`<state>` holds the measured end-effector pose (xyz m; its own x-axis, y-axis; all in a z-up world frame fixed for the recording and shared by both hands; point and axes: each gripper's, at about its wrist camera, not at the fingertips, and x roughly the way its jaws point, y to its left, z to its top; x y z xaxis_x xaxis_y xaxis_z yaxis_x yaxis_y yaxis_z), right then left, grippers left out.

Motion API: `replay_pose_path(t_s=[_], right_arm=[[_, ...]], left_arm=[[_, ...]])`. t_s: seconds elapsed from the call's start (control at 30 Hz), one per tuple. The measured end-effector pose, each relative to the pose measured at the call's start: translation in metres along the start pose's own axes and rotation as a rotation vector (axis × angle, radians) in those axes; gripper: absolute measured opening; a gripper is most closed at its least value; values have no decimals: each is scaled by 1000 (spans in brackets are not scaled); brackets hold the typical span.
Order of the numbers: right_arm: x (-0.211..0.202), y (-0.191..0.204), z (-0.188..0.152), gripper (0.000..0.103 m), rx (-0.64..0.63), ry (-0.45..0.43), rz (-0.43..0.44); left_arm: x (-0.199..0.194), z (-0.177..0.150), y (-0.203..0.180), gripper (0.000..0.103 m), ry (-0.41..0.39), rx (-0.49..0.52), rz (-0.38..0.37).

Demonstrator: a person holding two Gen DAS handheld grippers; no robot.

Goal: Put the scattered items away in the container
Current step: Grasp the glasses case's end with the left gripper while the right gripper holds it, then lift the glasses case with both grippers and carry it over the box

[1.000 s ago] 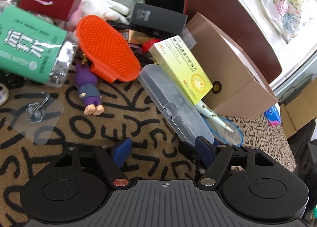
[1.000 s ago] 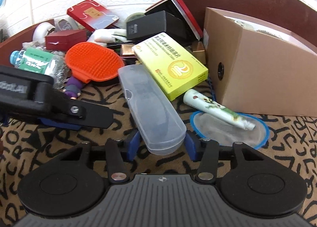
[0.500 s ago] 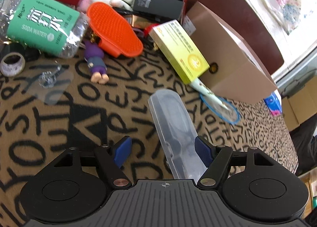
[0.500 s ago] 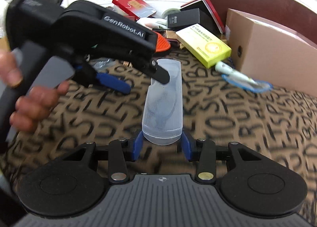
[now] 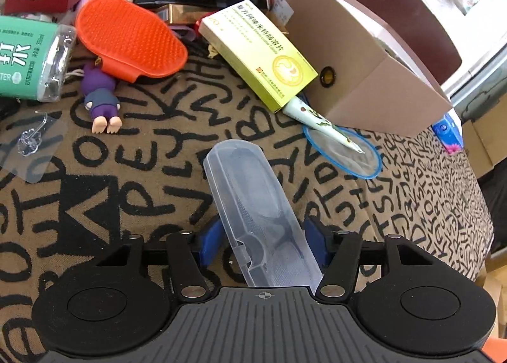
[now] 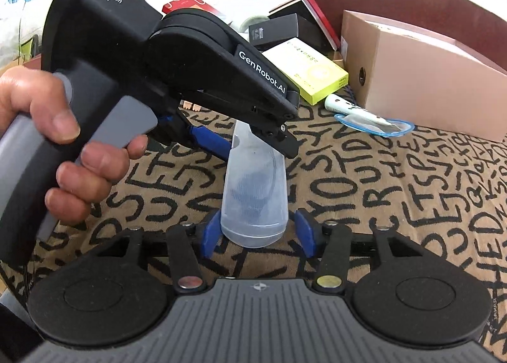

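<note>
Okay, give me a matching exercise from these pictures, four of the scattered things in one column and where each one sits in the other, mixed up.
Things:
1. clear plastic case
2. yellow box
3. orange brush
4. purple doll

Places:
A. leaning against the brown cardboard box
B. lying just below the orange brush
C. between the blue pads of the left gripper
D. beside the green-labelled bottle

Pairs: 1-C, 2-A, 3-D, 4-B
</note>
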<state>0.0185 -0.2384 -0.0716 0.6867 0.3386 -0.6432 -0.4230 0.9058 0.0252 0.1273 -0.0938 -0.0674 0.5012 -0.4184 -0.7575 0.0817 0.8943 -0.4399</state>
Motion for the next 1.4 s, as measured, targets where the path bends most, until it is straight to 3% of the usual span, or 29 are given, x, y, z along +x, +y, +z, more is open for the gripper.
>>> replay_pose_path(t_s=[0.1, 0.17, 0.2, 0.23, 0.33, 0.43, 0.47, 0.53, 0.77, 1.1, 1.4], right_arm=[[3, 1, 3, 56, -8, 7, 0], [6, 1, 5, 56, -3, 11, -3], [7, 1, 7, 57, 1, 12, -5], [8, 1, 8, 58, 4, 14, -4], [16, 1, 10, 61, 21, 46, -7], [22, 1, 12, 62, 30, 47, -17], [24, 1, 13, 61, 33, 47, -18], [26, 1, 14, 50, 36, 47, -12], [10, 4, 20, 49, 12, 46, -12], [-27, -27, 59, 49, -35, -93, -95], [-46, -93, 110, 49, -53, -208, -218]], left_arm=[[2, 0, 1, 72, -9, -2, -8], [1, 1, 0, 70, -6, 12, -8], [1, 1, -1, 61, -2, 23, -3], [1, 1, -1, 60, 0, 33, -1], [3, 3, 2, 66, 1, 30, -13], [4, 3, 3, 64, 1, 42, -21], [4, 3, 3, 60, 1, 50, -21], [3, 2, 2, 60, 0, 57, -20], [-12, 2, -3, 59, -8, 10, -63], [-36, 47, -73, 59, -138, 105, -136], [-15, 112, -154, 59, -194, 162, -228]])
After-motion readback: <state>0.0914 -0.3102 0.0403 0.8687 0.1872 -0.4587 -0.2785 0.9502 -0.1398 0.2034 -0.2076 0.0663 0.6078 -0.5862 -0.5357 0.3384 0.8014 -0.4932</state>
